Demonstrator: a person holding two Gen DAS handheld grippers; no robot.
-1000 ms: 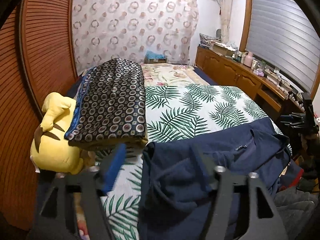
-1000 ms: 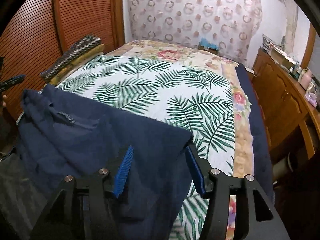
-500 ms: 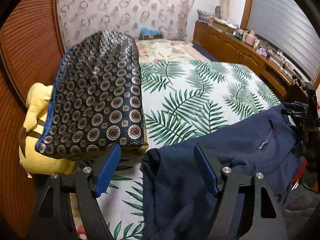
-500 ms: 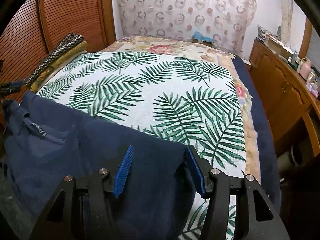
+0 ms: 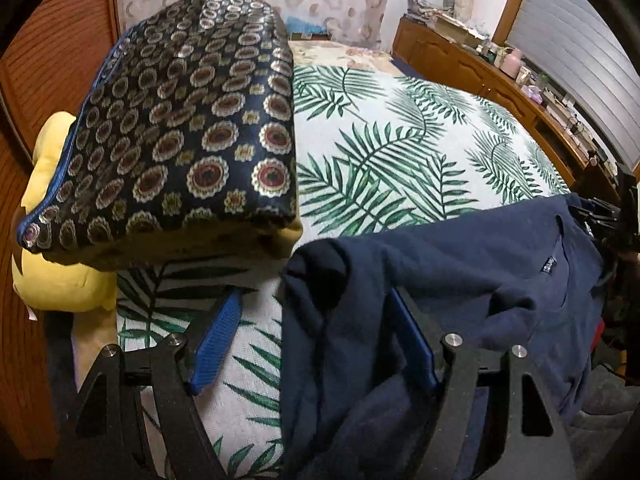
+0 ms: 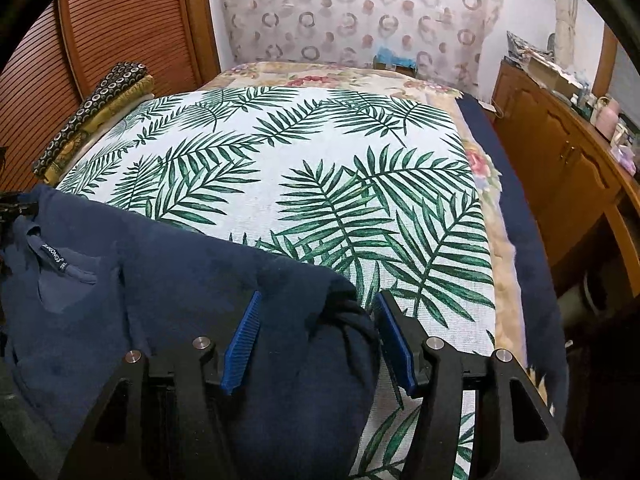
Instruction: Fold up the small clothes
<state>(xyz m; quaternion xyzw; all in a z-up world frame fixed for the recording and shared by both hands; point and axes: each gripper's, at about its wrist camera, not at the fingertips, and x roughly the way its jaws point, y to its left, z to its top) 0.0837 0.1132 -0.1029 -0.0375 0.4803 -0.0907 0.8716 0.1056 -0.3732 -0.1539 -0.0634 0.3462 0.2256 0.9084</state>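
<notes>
The shirt [image 6: 168,276] lies across the near edge of the bed [image 6: 320,184], the folded quilt [image 5: 180,140] sits on the bed's left side above a plush toy [image 5: 56,280], the cabinet [image 6: 560,160] runs along the bed's right, and the curtain [image 6: 352,12] hangs behind.

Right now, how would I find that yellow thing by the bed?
Start at the bed with the palm-leaf sheet. At its edge beside the wooden slatted wall lies a folded dark quilt patterned with circles. The yellow plush toy sits half under that quilt, the only plain bright yellow thing there.
</notes>
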